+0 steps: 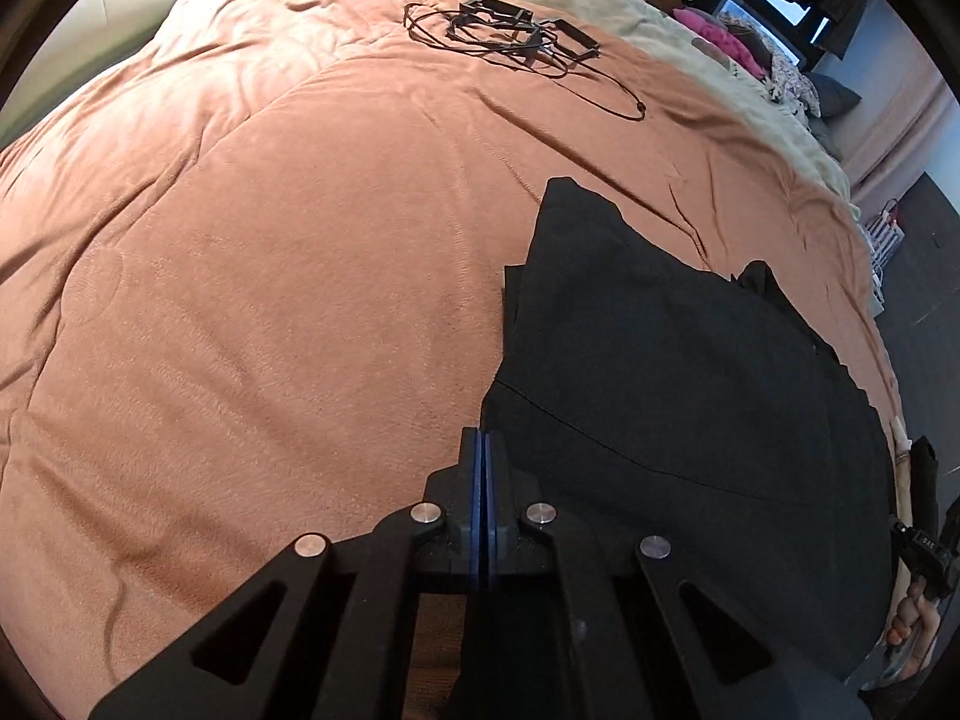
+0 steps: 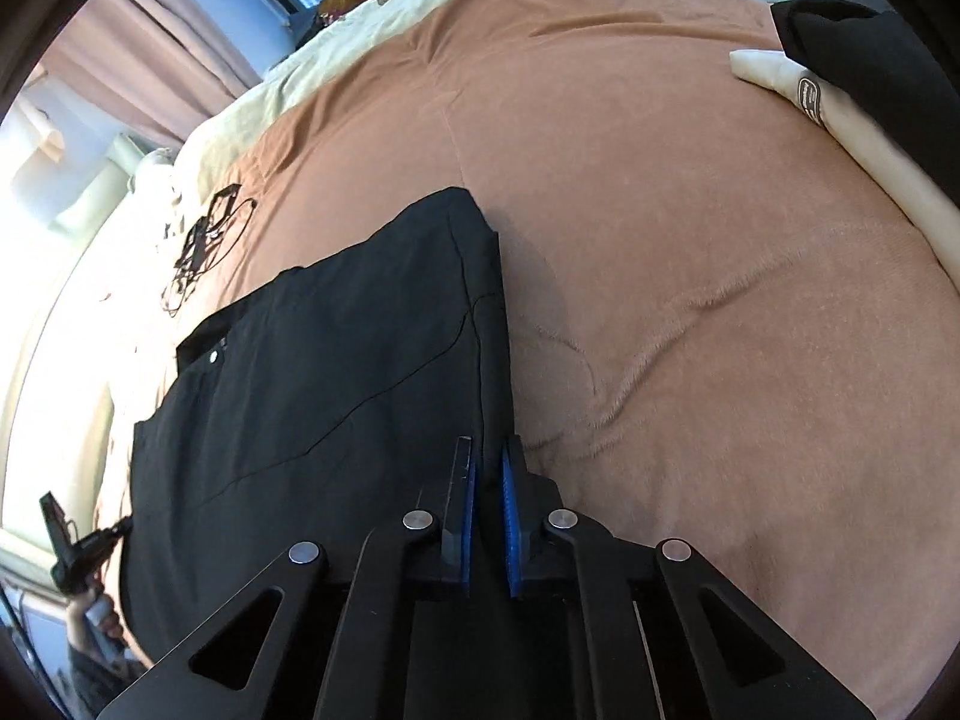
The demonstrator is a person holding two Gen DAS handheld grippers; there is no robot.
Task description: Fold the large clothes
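Note:
A large black garment lies partly folded on an orange-brown blanket. In the left wrist view my left gripper is shut at the garment's left near edge, with black cloth under the fingers. In the right wrist view the same garment stretches away to the left. My right gripper is shut on the garment's right near edge, with a fold of black cloth between the blue pads.
A tangle of black cables and frames lies far up the blanket. A cream sheet and pillows lie beyond. A folded cream garment and another black garment lie at the right edge.

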